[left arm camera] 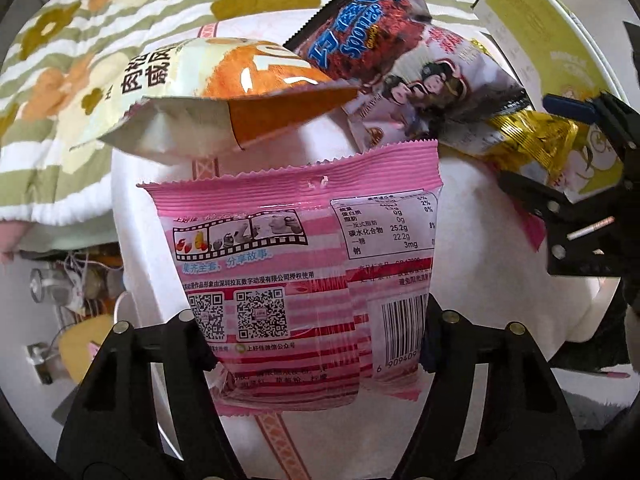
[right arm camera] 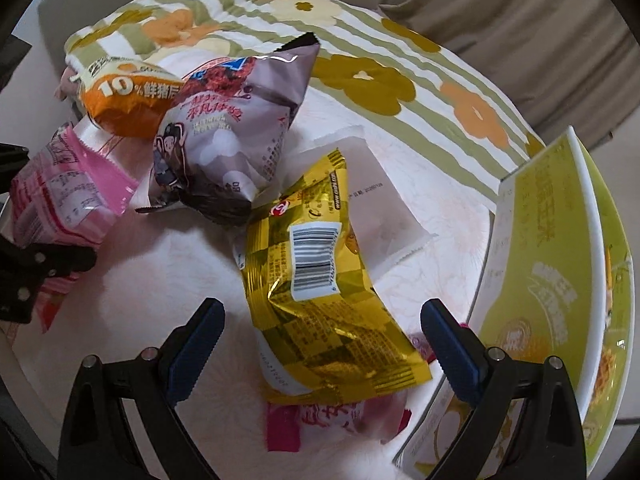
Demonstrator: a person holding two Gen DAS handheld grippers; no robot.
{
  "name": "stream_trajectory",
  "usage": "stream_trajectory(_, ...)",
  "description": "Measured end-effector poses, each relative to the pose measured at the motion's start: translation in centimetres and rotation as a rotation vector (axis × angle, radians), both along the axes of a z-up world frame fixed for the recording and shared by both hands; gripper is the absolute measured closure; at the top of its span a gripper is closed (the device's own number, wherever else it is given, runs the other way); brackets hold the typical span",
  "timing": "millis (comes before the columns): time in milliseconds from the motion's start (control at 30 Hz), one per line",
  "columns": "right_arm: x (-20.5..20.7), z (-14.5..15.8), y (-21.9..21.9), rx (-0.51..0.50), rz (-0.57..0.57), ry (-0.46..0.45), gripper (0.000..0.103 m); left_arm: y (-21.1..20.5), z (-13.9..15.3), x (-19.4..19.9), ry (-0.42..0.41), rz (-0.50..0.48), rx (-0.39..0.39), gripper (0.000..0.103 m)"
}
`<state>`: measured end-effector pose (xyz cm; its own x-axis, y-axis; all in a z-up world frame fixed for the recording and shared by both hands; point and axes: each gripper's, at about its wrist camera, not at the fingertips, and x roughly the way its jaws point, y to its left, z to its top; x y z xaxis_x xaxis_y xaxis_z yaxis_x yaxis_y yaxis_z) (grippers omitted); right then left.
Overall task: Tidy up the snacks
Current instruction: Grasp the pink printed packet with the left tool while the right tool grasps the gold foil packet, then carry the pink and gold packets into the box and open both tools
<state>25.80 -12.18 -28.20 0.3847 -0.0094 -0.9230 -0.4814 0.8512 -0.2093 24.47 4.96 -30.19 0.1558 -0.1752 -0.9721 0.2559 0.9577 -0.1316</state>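
Note:
My left gripper (left arm camera: 316,344) is shut on a pink snack bag (left arm camera: 296,256), holding it by its lower end above the white surface; the bag also shows at the left of the right wrist view (right arm camera: 68,196). My right gripper (right arm camera: 322,344) is open, its blue-padded fingers either side of a gold snack bag (right arm camera: 320,300) that lies on a pink-and-white packet (right arm camera: 340,416). A purple snack bag (right arm camera: 236,128) and an orange-and-cream bag (right arm camera: 124,92) lie beyond. In the left wrist view the right gripper (left arm camera: 560,148) is at the right by the gold bag (left arm camera: 528,136).
A green-and-white cardboard box (right arm camera: 560,264) stands open at the right, close to my right finger. A clear flat packet (right arm camera: 380,200) lies under the gold bag. A flower-patterned quilt (right arm camera: 360,60) lies behind the snacks. The white surface (right arm camera: 160,280) drops off at the left.

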Motion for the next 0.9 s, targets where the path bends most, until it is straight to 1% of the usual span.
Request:
stream_trajectory(133,0.3,-0.6,0.0,0.006,0.008,-0.001,0.006,-0.2,0.5,-0.2,-0.011,-0.003,0.008,0.037)
stream_trajectory(167,0.4,-0.8,-0.1,0.01,0.008,0.002,0.01,-0.3,0.6,-0.1,-0.015,-0.005,0.012,0.037)
stream_trajectory(200,0.4,-0.9,-0.1,0.014,0.007,0.008,0.023,-0.4,0.7,-0.1,-0.017,-0.005,0.014,0.037)
stream_trajectory(267,0.5,-1.2,-0.2,0.006,0.008,0.024,0.038,-0.6,0.7,-0.1,-0.013,-0.007,0.019,0.037)
stream_trajectory(300,0.4,-1.2,-0.1,-0.002,0.014,0.017,0.04,-0.6,0.6,-0.1,-0.011,-0.006,0.022,0.037)
stream_trajectory(400,-0.4,-0.3,0.3,-0.009,0.03,-0.021,0.044,-0.9,0.8,-0.4,-0.013,-0.012,0.021,0.037)
stream_trajectory(533,-1.5,1.1,0.5,0.004,0.003,-0.04,0.044,-1.1,2.1,-0.8,-0.039,-0.029,0.013,0.037)
stream_trajectory(700,-2.3,3.1,-0.3,0.033,-0.089,-0.053,0.045,-0.9,4.2,-1.6,-0.083,-0.045,-0.013,0.037)
stream_trajectory(800,-2.9,5.2,-1.1,0.07,-0.154,-0.076,0.045,-0.9,5.9,-1.8,-0.124,-0.057,-0.031,0.037)
stream_trajectory(900,-4.1,7.6,-1.9,0.122,-0.228,-0.107,0.045,-0.9,8.1,-1.7,-0.176,-0.076,-0.061,0.037)
